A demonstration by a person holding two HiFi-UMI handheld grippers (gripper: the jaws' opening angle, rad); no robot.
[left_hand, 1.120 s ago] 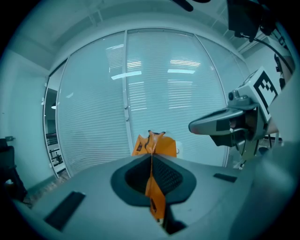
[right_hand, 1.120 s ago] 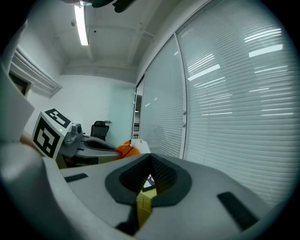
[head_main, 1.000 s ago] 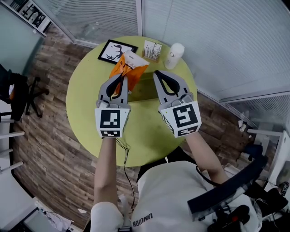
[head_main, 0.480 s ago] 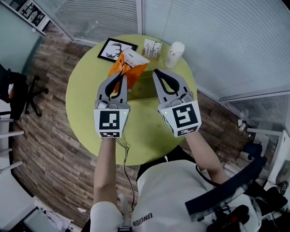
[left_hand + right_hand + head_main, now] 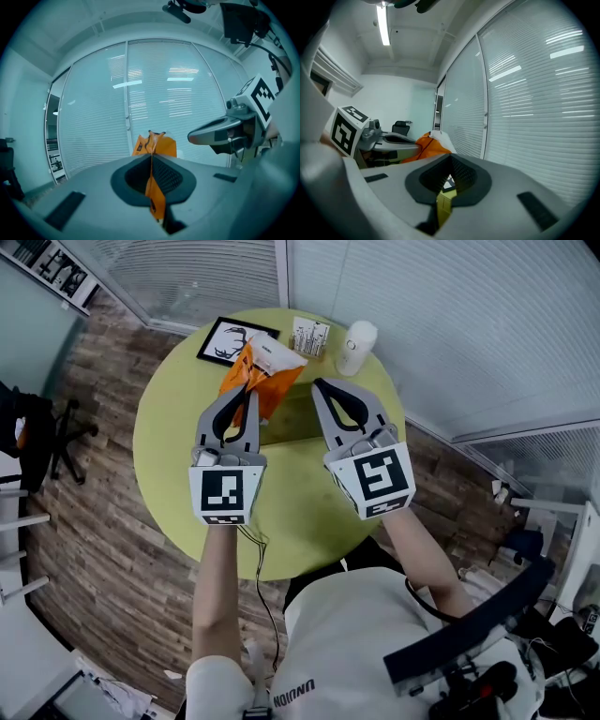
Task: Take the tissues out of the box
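Note:
An orange tissue packet [image 5: 255, 381] hangs above the round yellow-green table [image 5: 173, 460], with a white tissue [image 5: 277, 354] poking out of its far end. My left gripper [image 5: 251, 394] is shut on the packet's near edge. In the left gripper view the orange film [image 5: 156, 199] runs pinched between the closed jaws of that gripper [image 5: 151, 154]. My right gripper [image 5: 322, 386] floats just right of the packet, apart from it. Its jaws are shut with nothing between them [image 5: 451, 157]. From the right gripper view the packet [image 5: 432, 143] shows to the left.
At the table's far edge stand a black picture frame [image 5: 229, 341], a small printed box [image 5: 312, 337] and a white bottle [image 5: 356, 346]. Glass walls with blinds close in behind the table. Wood floor surrounds it, and an office chair [image 5: 42, 432] sits at the left.
The whole view has slid slightly; the left gripper and packet have barely drifted. Both grippers stay shut and the right one has not moved.

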